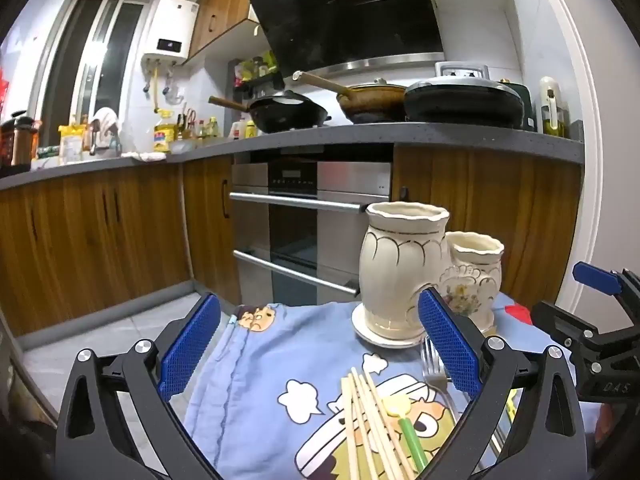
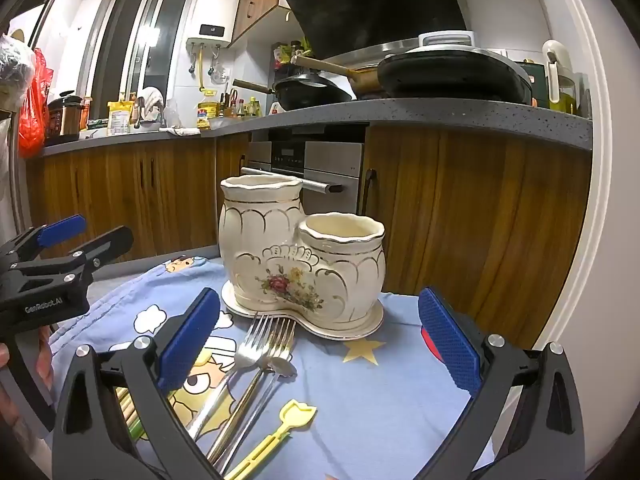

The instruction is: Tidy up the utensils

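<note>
A cream ceramic holder with a tall pot and a short pot [image 1: 404, 268] [image 2: 296, 252] stands on its saucer on a blue cartoon cloth [image 1: 276, 364] [image 2: 400, 376]. Both pots look empty. Wooden chopsticks [image 1: 368, 424] and a green-and-yellow stick [image 1: 410, 432] lie between my left gripper's fingers. A metal fork [image 1: 434, 364] lies beside them. Metal forks [image 2: 256, 348], a spoon [image 2: 280, 366] and a yellow plastic pick [image 2: 280, 432] lie under my right gripper. My left gripper [image 1: 320, 348] is open and empty. My right gripper [image 2: 320, 344] is open and empty.
Behind the table run wooden cabinets, a steel oven [image 1: 308, 216] and a grey counter [image 1: 440, 136] with pans. The right gripper shows at the right edge of the left wrist view [image 1: 600, 320]; the left gripper shows at the left of the right wrist view [image 2: 48, 268].
</note>
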A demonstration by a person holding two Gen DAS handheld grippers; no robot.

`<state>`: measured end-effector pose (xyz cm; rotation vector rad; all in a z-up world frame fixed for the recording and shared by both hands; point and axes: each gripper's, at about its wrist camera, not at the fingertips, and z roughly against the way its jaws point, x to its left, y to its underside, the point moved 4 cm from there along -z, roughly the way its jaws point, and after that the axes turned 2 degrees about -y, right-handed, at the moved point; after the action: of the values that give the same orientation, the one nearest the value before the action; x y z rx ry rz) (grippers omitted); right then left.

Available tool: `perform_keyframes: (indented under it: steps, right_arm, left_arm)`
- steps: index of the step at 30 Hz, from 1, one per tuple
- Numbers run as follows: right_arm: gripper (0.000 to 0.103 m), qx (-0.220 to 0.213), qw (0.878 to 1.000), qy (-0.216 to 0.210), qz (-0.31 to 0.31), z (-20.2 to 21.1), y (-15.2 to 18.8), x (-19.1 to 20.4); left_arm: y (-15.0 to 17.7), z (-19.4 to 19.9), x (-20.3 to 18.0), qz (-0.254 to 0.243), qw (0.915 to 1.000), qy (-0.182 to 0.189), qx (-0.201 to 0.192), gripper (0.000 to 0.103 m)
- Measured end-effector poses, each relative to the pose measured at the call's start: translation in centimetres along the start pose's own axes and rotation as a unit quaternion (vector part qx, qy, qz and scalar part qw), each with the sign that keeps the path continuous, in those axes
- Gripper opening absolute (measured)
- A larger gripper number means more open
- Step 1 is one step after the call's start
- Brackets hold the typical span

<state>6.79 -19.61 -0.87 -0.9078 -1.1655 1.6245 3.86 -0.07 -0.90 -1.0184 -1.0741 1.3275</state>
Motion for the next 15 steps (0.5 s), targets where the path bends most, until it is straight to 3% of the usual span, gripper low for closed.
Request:
perform_keyframes:
  steps: [15]
  right_arm:
    - [0.098,0.001,1.000,-0.002,-0.004,0.01,0.03,-0.26]
  left_arm:
    - [-0.09,0.18,0.25,0.007,1.0000,0.002,0.000,0.098]
